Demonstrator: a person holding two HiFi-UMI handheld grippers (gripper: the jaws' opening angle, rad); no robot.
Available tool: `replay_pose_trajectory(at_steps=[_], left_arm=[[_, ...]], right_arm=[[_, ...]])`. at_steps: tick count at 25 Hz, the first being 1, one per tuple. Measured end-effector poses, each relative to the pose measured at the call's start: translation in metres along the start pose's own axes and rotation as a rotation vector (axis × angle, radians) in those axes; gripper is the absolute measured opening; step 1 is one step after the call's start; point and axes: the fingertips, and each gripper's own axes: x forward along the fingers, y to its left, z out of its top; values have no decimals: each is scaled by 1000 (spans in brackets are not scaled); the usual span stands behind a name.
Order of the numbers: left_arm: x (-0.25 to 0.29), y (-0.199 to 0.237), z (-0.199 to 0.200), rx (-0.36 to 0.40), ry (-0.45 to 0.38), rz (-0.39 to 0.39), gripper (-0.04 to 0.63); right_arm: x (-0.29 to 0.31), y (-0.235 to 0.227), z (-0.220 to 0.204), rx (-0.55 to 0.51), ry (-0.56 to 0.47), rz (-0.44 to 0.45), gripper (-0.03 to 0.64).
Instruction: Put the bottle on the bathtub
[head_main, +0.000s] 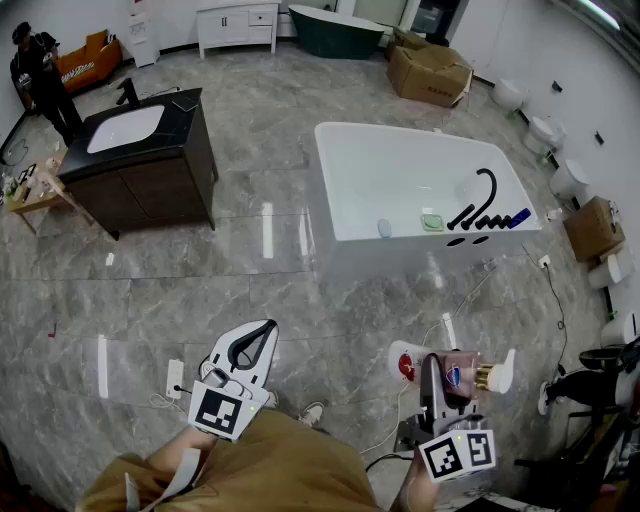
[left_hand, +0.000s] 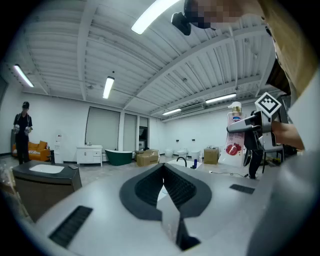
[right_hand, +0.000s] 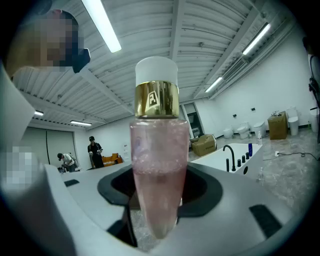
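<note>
So the white bathtub (head_main: 400, 170) sits on the grey marble floor (head_main: 150, 300), with a black faucet (head_main: 478, 200) at its right end. Both tools are well short of the tub, up over the floor. The left tool (head_main: 266, 327) is pressed together with nothing in it. The right tool (head_main: 445, 372) is spread wide around the bottle (right_hand: 156, 155) and looks to be pinching it low on the body, though the bottle itself hides the contact. The bottle stands upright, long axis vertical, with its gold collar and white cap (right_hand: 156, 68) pointing up.
</note>
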Motion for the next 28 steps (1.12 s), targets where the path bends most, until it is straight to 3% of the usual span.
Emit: replay_pose_trajectory(at_steps=[4, 12, 16, 21, 28], left_arm=[[0, -35, 4, 10, -8, -49, 8], [2, -62, 5, 17, 0, -41, 8], [5, -76, 8, 25, 5, -23, 8], [7, -96, 6, 53, 5, 11, 8], [3, -107, -12, 31, 40, 78, 8]], right_arm=[[-15, -7, 0, 21, -4, 18, 232], [-33, -25, -6, -15, 18, 8, 232], [-36, -36, -6, -86, 23, -1, 232], [-40, -46, -13, -150, 34, 50, 232], [-28, -63, -21, -151, 71, 109, 232]])
